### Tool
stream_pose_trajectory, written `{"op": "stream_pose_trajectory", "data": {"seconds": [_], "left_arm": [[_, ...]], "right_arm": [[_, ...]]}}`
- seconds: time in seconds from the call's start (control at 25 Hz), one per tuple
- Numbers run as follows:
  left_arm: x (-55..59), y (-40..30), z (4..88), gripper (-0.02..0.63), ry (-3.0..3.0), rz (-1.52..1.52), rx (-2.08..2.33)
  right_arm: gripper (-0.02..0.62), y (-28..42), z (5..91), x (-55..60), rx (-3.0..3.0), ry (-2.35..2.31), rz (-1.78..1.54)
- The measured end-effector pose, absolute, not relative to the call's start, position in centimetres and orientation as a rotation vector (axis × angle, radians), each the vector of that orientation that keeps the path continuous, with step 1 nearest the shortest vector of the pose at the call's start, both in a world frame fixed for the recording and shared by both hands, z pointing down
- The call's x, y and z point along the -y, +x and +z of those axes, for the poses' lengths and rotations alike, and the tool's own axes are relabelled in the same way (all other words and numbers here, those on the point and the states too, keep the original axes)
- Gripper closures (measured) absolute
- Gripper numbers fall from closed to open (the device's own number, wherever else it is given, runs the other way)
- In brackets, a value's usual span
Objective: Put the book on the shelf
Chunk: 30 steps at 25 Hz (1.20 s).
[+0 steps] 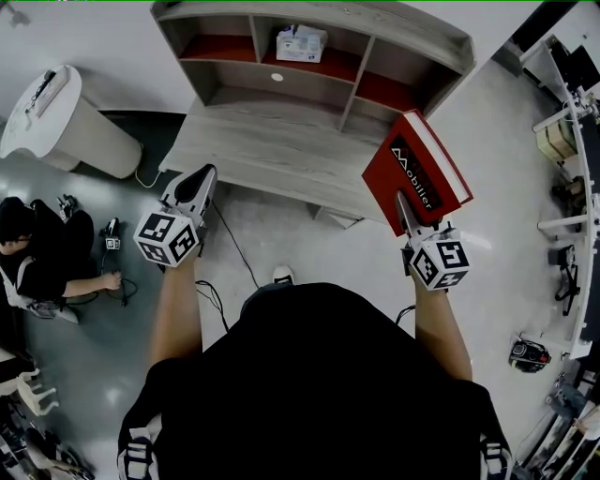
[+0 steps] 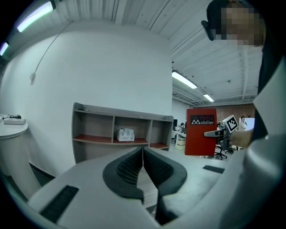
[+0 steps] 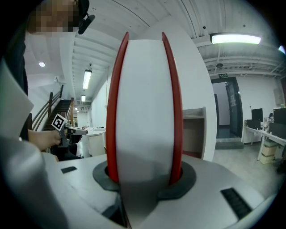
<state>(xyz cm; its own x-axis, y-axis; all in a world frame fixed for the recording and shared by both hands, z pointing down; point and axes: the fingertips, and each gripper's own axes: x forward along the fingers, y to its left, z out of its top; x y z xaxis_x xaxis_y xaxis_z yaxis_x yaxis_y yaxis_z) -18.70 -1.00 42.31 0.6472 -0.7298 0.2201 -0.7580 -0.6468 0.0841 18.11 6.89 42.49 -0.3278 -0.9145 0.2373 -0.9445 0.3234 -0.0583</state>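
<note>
Right gripper [image 1: 403,208] fingers grasp the red book [image 1: 414,167] by one edge, holding it in the air near the shelf [image 1: 309,21] and its right end; left gripper [image 1: 203,173] fingers are clenched on nothing. Best to square the book with the empty right compartment [image 1: 384,92] before sliding it in.

The left gripper [image 2: 143,151] is pointing its dark ribbed jaws, pressed together with nothing between them, toward a grey wooden shelf unit with red boards [image 2: 120,111]. A small white box [image 2: 126,134] is sitting in its middle compartment. Off to the right, the right gripper [image 2: 212,133] is holding a red hardcover book [image 2: 200,142] upright.
</note>
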Motion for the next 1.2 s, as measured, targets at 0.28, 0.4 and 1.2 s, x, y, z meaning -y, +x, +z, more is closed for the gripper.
{"op": "stream_pose_trajectory", "data": {"seconds": [0.28, 0.4, 1.2], "left_arm": [[3.7, -20.0, 42.6, 0.581, 2.711, 0.249, 1.17], [4.8, -20.6, 42.7, 0.581, 2.726, 0.256, 1.148], [8.4, -21.5, 43.5, 0.582, 2.779, 0.275, 0.938]], "right_arm": [[0.423, 16.5, 42.2, -5.4, 2.391, 1.746, 0.282], [0.423, 15.7, 42.2, -4.9, 2.385, 1.766, 0.28], [0.423, 12.5, 42.3, -4.2, 2.317, 1.875, 0.307]]}}
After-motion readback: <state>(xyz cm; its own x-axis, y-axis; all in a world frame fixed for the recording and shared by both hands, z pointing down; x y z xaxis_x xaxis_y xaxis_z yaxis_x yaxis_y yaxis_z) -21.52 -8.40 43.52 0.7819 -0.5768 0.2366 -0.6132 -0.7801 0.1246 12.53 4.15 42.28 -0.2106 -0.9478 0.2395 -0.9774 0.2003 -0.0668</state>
